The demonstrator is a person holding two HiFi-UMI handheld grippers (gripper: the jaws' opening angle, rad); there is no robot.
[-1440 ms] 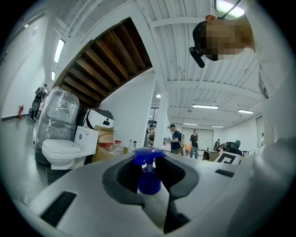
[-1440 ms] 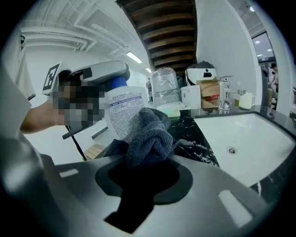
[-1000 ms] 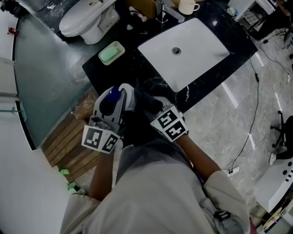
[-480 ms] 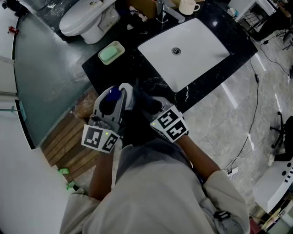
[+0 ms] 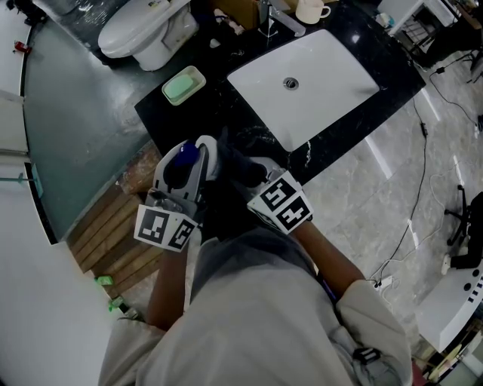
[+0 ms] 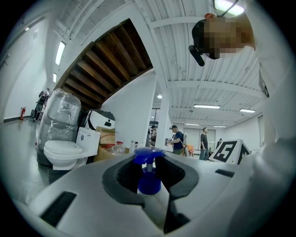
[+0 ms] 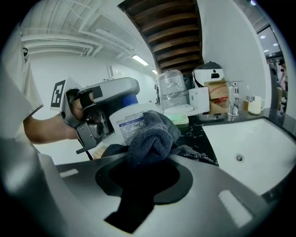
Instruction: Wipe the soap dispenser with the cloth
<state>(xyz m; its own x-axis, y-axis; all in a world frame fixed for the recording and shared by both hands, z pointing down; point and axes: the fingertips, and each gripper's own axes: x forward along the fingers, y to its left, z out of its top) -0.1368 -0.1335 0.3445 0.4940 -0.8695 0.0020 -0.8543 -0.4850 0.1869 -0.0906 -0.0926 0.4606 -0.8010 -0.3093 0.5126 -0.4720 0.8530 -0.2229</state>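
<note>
Hardly anything has moved since a second ago: both grippers sit in the same spot by the near corner of the counter, and only the right one's marker cube has crept a touch to the right. The left gripper is pinching the dispenser, held in front of the person. Its own view shows just the blue pump head and neck standing upright between the dark pads, and nothing of the body below. The right gripper view supplies the rest: a white bottle with a printed label, clamped in the left gripper, with a hand around that gripper's handle. The right gripper is closed on the cloth, a dark grey bunched towel that bulges out past its jaws and lies against the label side of the bottle. In the head view the cloth is only a dark mass between the two grippers, and the contact cannot be made out there. That view alone shows the layout: a white sink set in the black counter, a green soap dish left of it, a toilet beyond, a mug by the tap. Distant people appear only in the left gripper view
</note>
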